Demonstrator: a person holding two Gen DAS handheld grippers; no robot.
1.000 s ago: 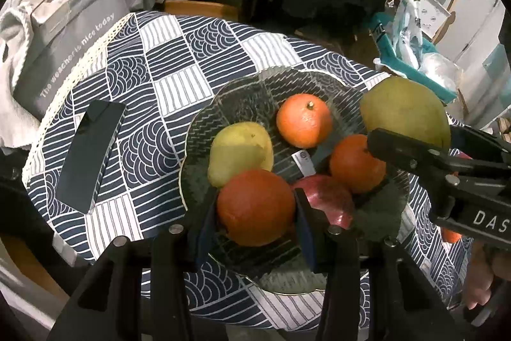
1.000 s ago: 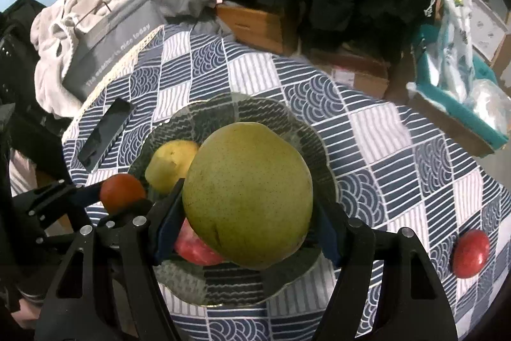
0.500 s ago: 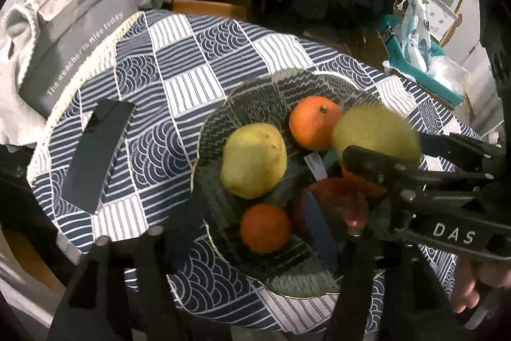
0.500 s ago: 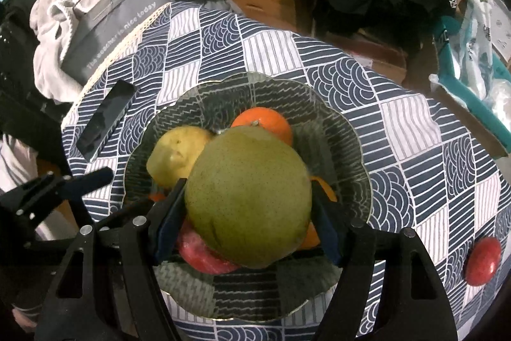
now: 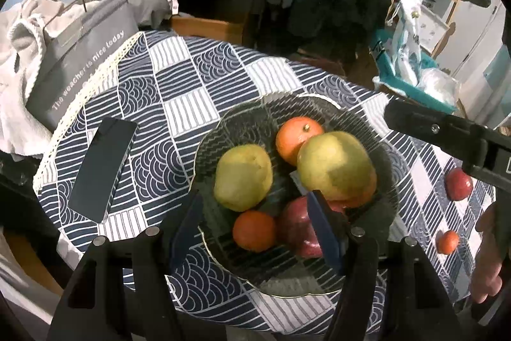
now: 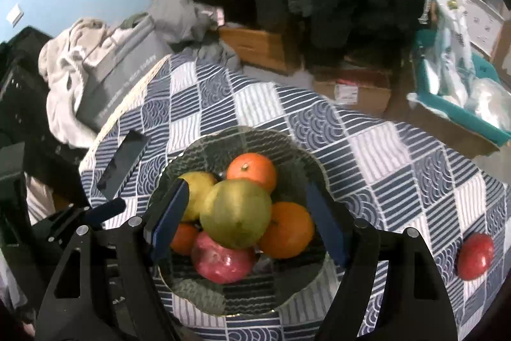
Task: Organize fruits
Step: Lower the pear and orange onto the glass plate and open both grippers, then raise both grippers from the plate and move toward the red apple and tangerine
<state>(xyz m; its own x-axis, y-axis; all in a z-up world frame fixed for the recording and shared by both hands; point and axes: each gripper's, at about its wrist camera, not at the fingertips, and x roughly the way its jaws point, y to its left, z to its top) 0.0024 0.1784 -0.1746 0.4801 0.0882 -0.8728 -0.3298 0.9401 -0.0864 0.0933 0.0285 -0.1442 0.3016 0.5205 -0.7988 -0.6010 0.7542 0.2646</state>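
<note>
Green pear (image 6: 238,218) sits atop pile in glass bowl (image 6: 306,162); right gripper (image 6: 247,222) and left gripper (image 5: 255,221) both wide open, empty. Next: red apple (image 6: 475,255) near table's right edge.

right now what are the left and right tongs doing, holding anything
Left tongs: open, holding nothing, above the near side of the glass plate.
Right tongs: open, holding nothing; the big green fruit lies on the pile between them, untouched.

fruits (image 5: 335,168) in bowl (image 5: 383,213) – phone (image 5: 102,171) left, apple (image 5: 459,183) right
</note>
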